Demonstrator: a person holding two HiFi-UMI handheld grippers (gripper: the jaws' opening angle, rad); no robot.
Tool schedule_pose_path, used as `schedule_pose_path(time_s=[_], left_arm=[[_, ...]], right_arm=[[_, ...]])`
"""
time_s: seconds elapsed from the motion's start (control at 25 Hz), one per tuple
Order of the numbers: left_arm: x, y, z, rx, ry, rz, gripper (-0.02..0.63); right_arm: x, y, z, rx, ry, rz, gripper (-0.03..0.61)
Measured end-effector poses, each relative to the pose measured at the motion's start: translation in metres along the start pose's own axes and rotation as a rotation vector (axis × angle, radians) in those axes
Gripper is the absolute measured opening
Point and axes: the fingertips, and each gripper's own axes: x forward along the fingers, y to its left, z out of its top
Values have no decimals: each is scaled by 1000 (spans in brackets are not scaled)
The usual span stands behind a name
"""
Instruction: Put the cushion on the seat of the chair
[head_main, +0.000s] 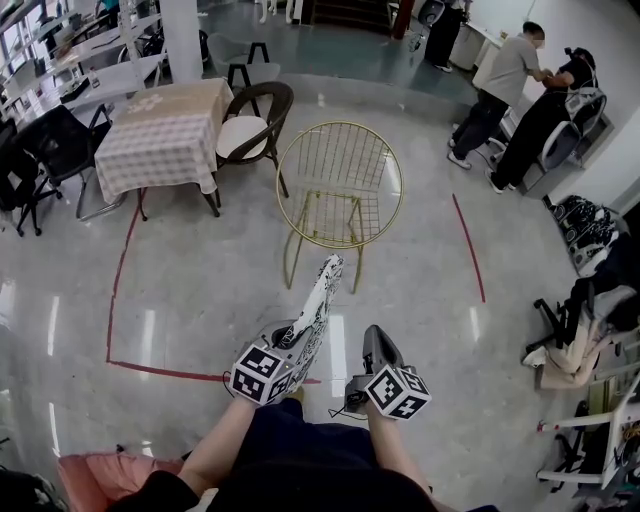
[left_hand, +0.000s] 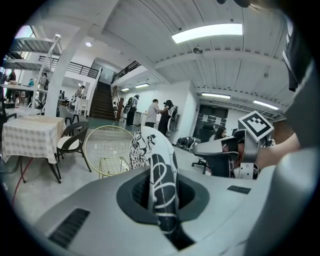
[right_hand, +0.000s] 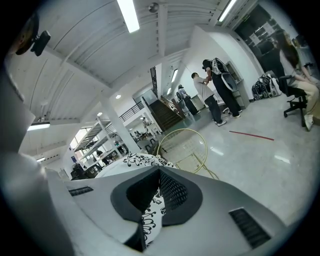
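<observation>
Low at centre, the left gripper (head_main: 298, 345) and right gripper (head_main: 372, 336) point up the frame. Beyond them, at upper centre, stands the gold wire chair (head_main: 338, 180). Between chair and grippers the black-and-white cushion (head_main: 322, 295) is held on edge, clear of the floor, with both pairs of jaws clamped on its near edge.

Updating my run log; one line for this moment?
left gripper: shut on cushion | right gripper: shut on cushion | gold chair: ahead, seat bare
</observation>
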Motion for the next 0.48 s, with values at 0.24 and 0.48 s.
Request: schedule_pose_path(time_s=[0.24,0.48], left_arm=[[3,11,3,2,0,-9,25],[1,16,-4,-6,11,-7,25]], right_arm=[[12,3,-2,9,-3,-8,23],[15,9,-8,9,13,1,23]])
